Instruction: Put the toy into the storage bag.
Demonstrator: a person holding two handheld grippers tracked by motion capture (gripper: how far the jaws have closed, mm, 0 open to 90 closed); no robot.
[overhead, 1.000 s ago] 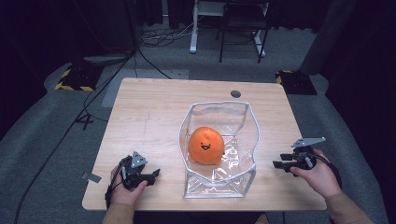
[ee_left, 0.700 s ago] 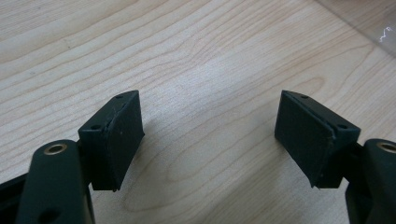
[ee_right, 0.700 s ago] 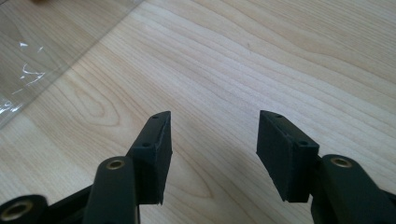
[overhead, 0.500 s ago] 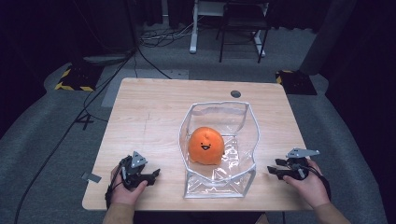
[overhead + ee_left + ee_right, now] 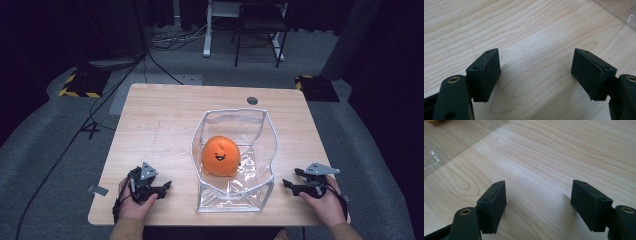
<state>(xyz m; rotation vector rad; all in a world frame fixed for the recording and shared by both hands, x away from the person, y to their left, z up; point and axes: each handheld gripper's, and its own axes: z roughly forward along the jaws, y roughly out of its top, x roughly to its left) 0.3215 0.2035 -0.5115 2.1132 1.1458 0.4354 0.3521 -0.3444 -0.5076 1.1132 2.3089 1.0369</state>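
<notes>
Sitting inside the clear bag (image 5: 235, 150), the orange plush toy (image 5: 220, 156) rests on the bag's bottom sheet, a little toward the bag's left wall and near the middle of its length. The bag lies on the table (image 5: 165, 115) with its long axis running from the person's edge to the far edge, and its mouth seems to stand open upward, with the white rim curving around the toy.

From the bag, the left gripper (image 5: 161, 187) is just beside the near left corner, and its jaws point toward the bag wall. The right gripper (image 5: 289, 184) is beside the near right corner, also pointing inward at the bag. Both lie near the bag, one on each side, so the bag is between them. The left one looks a little closer to the toy, because the toy leans to that side.

In the left gripper view the jaws stand wide apart over bare wood, nothing between them, and a corner of clear plastic (image 5: 624, 10) appears beyond them. In the right gripper view the jaws are wide too, having just been opening further, with only table between them and the plastic sheet (image 5: 446, 147) ahead. I judge that the coming move depends on each gripper going inward to its own side of the bag.
</notes>
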